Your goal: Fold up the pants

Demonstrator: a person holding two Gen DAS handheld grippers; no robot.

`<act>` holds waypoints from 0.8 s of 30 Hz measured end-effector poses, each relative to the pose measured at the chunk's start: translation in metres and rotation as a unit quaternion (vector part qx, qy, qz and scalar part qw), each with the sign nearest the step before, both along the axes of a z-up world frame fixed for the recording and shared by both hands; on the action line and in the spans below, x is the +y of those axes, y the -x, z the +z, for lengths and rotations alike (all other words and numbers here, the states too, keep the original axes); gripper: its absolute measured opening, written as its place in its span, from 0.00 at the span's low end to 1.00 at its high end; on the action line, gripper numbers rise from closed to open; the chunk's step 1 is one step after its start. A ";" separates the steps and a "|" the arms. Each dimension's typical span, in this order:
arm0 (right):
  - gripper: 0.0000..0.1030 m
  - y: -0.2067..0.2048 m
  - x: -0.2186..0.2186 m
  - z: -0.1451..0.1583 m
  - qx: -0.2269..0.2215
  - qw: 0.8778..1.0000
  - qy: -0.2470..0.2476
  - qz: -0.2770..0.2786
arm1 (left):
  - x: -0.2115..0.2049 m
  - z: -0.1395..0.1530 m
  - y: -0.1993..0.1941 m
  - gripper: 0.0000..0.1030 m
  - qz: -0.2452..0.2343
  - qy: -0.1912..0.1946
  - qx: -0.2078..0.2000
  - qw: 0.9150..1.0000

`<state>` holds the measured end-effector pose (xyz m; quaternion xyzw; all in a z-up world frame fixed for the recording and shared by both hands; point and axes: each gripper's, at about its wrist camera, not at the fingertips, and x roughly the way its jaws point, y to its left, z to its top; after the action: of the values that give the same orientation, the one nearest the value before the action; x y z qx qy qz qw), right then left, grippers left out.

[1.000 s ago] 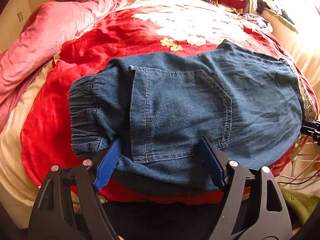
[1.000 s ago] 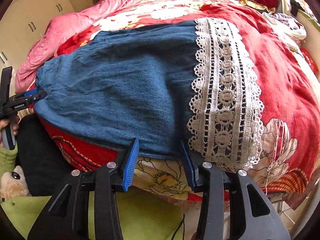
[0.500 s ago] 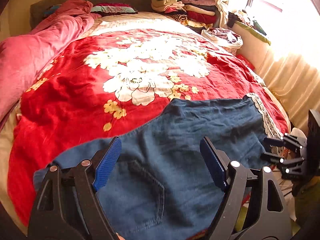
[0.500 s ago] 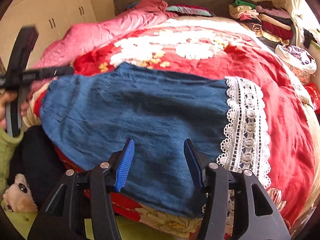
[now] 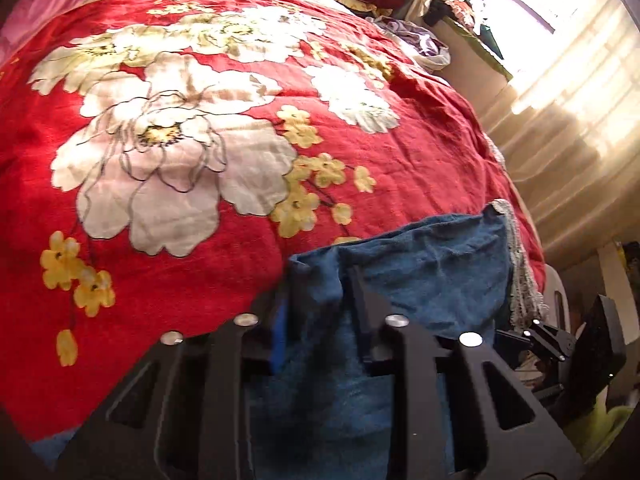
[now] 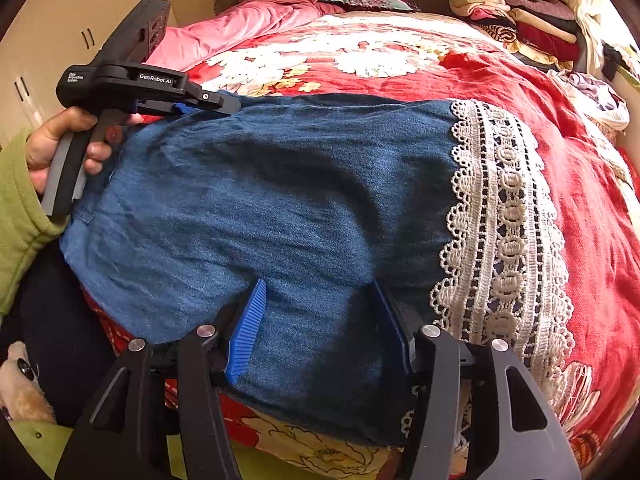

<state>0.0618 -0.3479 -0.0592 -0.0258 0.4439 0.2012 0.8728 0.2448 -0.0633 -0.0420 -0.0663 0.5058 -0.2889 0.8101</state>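
pants: one pair (image 6: 288, 208), blue denim, spread flat across the near part of the bed, with one band of white lace trim (image 6: 504, 240) along its right end
grippers: two, one per hand
left gripper: (image 6: 224, 106) at the far left corner of the pants, jaws drawn together and pinching the denim edge; in its own view (image 5: 320, 280) blue cloth bunches between the two black fingers
left hand: (image 6: 68, 144) one, wrapped round the gripper's handle, in a green sleeve (image 6: 20, 216)
right gripper: (image 6: 320, 320) over the near edge of the pants, just left of the lace; jaws apart, denim lying in the gap between them, the blue pads not seen squeezing it
bed cover: one (image 5: 200, 128), red with large white and small yellow flowers, under the pants
pink quilt: one (image 6: 248, 20), heaped at the far left of the bed
folded clothes: one stack (image 6: 516, 20) at the far right corner; pieces too many to count
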 end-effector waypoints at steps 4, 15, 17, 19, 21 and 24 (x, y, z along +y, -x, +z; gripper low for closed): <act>0.52 0.001 0.000 0.000 0.000 1.000 0.002 0.000 | 0.001 0.019 0.004 0.03 0.012 -0.007 -0.041 0.999; 0.52 0.001 -0.010 0.017 0.001 1.000 -0.026 0.000 | 0.013 0.003 0.001 0.14 0.049 -0.035 -0.051 0.997; 0.52 -0.004 -0.029 0.039 -0.023 0.998 -0.059 -0.024 | 0.017 0.018 0.012 0.21 0.057 -0.033 -0.073 0.995; 0.52 -0.016 -0.052 0.055 -0.038 0.995 -0.074 -0.059 | 0.023 0.032 0.027 0.25 0.063 -0.029 -0.097 0.993; 0.52 -0.036 -0.072 0.064 -0.041 0.992 -0.075 -0.095 | 0.025 0.039 0.042 0.29 0.066 -0.026 -0.112 0.991; 0.52 -0.073 -0.099 0.063 -0.021 0.988 -0.071 -0.135 | 0.022 0.036 0.061 0.30 0.069 -0.043 -0.120 0.989</act>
<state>0.1350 -0.4471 0.0036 0.0918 0.4098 0.1122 0.9006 0.1842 -0.0418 -0.0063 -0.0312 0.4110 -0.2163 0.8850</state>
